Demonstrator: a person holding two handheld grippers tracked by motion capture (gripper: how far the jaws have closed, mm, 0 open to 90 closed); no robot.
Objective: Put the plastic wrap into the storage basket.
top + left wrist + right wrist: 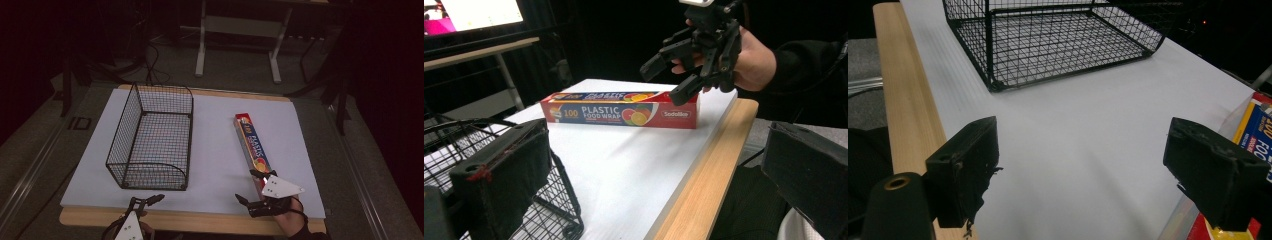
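- The right gripper (254, 187), jaws wide and empty, hovers at the near end of the box (252, 144) of plastic wrap, whose long axis runs away from the person across the white mat (215, 150).
- The left gripper (146, 201), jaws also wide, waits near the basket (152, 137), farther from the box.
- Count: one box, one basket, two grippers.
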